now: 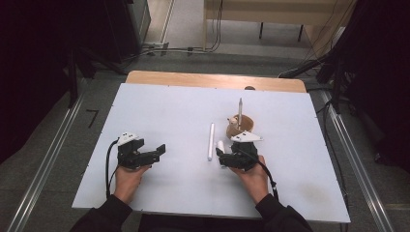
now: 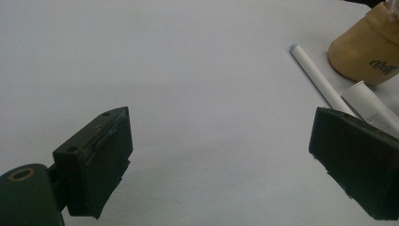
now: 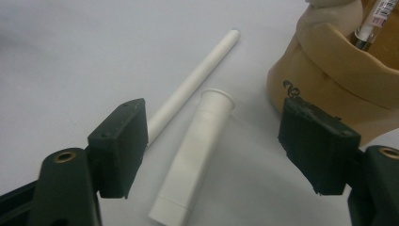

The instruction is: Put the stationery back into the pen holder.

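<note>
**Pen cap lies between the right gripper's spread fingers**

The pen cap (image 3: 193, 160) lies flat on the white table (image 1: 159, 101), right of centre toward the near edge, just beside the long white pen body (image 3: 195, 77) and near the tan holder (image 3: 329, 80). The right gripper (image 3: 214, 146) straddles it, fingers apart, gripping nothing. The left gripper (image 2: 219, 160) hovers open and empty. The risk: closing fingers could catch the pen body too, or roll the cap away.

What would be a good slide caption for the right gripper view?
Open right gripper poised around a short white tube, beside a long white stick and a tan holder.
</note>
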Demonstrator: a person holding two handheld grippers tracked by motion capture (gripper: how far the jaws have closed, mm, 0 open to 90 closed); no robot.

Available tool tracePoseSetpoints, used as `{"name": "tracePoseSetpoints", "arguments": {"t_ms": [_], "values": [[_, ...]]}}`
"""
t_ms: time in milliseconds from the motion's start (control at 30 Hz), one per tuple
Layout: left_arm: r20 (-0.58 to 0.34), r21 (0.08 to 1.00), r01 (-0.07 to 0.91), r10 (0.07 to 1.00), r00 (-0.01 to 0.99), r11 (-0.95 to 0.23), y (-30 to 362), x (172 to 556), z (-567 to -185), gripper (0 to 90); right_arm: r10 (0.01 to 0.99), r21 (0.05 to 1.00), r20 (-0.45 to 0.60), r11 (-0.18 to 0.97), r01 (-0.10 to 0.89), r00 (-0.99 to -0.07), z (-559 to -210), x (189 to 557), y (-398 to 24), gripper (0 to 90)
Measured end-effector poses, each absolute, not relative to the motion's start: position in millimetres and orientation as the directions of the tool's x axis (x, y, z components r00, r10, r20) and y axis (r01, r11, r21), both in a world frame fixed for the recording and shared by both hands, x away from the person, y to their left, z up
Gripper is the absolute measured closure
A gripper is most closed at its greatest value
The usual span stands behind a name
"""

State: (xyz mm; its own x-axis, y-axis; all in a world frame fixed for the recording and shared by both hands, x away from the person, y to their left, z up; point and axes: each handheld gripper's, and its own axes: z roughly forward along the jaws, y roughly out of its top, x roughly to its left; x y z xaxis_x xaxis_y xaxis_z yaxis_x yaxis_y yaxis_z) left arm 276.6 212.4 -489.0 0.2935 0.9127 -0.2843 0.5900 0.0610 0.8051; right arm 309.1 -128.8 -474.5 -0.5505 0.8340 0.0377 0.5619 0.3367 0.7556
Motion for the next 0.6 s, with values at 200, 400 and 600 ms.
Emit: {"name": "tracePoseSetpoints", "arguments": {"t_ms": [200, 400, 600], "values": [[-0.287, 0.805, 0.590, 0.912, 0.294, 0.062, 212.7, 276.6, -488.9, 6.6, 0.840, 0.747, 0.021, 0.347, 0.567, -0.542, -480.8, 313.1, -123.0, 28.7], [-0.287, 0.804, 0.591, 0.911, 0.295, 0.062, 212.9, 276.8, -489.1, 6.6, 0.846, 0.733, 0.011, 0.355, 0.581, -0.532, -487.3, 318.3, -119.2, 32.7], [-0.285, 0.804, 0.591, 0.912, 0.294, 0.061, 212.5, 276.9, -489.3, 6.6, 0.848, 0.710, 0.023, 0.359, 0.606, -0.529, -492.1, 324.1, -116.4, 38.8]]}}
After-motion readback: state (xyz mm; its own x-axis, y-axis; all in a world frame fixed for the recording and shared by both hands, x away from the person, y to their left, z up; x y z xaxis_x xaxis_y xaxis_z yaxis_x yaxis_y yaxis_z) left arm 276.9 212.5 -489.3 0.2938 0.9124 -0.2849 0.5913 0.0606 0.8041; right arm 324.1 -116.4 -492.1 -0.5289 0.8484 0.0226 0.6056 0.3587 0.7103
